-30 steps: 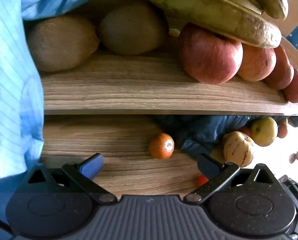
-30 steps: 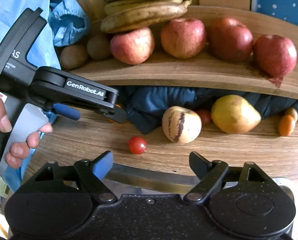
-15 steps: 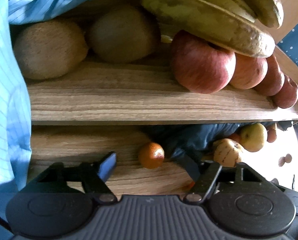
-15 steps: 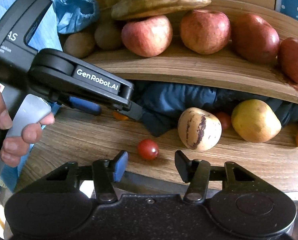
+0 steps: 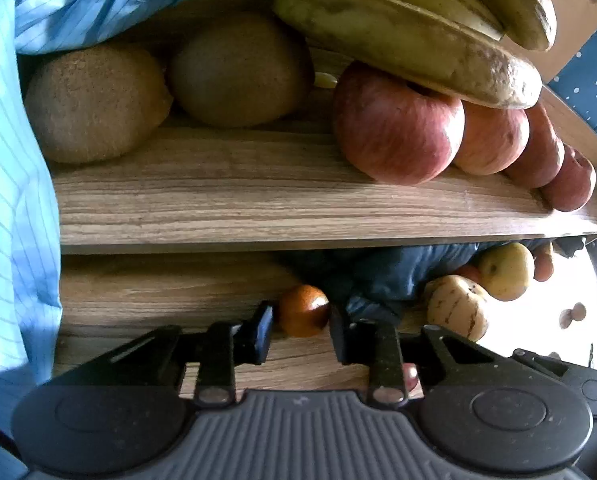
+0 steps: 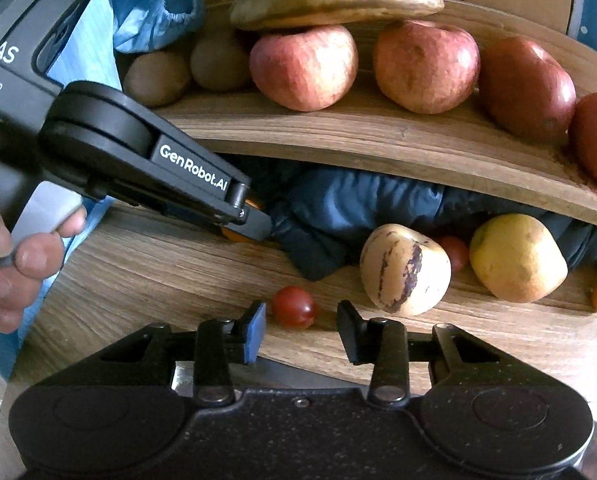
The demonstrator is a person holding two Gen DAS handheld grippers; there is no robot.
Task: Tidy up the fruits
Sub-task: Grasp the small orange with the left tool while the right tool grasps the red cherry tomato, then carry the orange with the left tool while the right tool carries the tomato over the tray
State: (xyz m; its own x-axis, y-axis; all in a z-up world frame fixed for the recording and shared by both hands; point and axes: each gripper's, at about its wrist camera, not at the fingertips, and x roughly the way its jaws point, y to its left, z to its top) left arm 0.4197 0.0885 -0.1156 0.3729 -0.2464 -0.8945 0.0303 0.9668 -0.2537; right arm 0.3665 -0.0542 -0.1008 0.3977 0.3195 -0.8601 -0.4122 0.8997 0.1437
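Left gripper (image 5: 300,322), jaws just closed in, pads at either flank of the small orange (image 5: 303,310) on the lower wooden board (image 5: 170,292); contact on both sides apparent, so taken as a grip across the fruit's widest part. Same gripper seen from the right wrist view, orange mostly hidden behind its finger (image 6: 254,228).

Right gripper (image 6: 300,326), jaws also just narrowed, cherry tomato (image 6: 293,306) just ahead of the tips and between the lines of the two fingers, a visible gap on the far side; not yet gripped.

Handling, judged: orange light, round, with a firm peel that yields a little; likely to roll if released on the board. Best held at the equator, as here, with moderate pressure. Tomato lighter still, smooth, thin-skinned, easily burst or squirted out of the pads; best taken across its middle with the gentlest closing.

Beyond the right fingertips: striped pale melon (image 6: 404,270) and yellow pear (image 6: 516,258), beside a dark blue cloth (image 6: 338,216). Above the fingers, upper shelf (image 5: 282,204) with kiwis (image 5: 98,104), red apples (image 5: 396,128) and bananas (image 5: 410,44).
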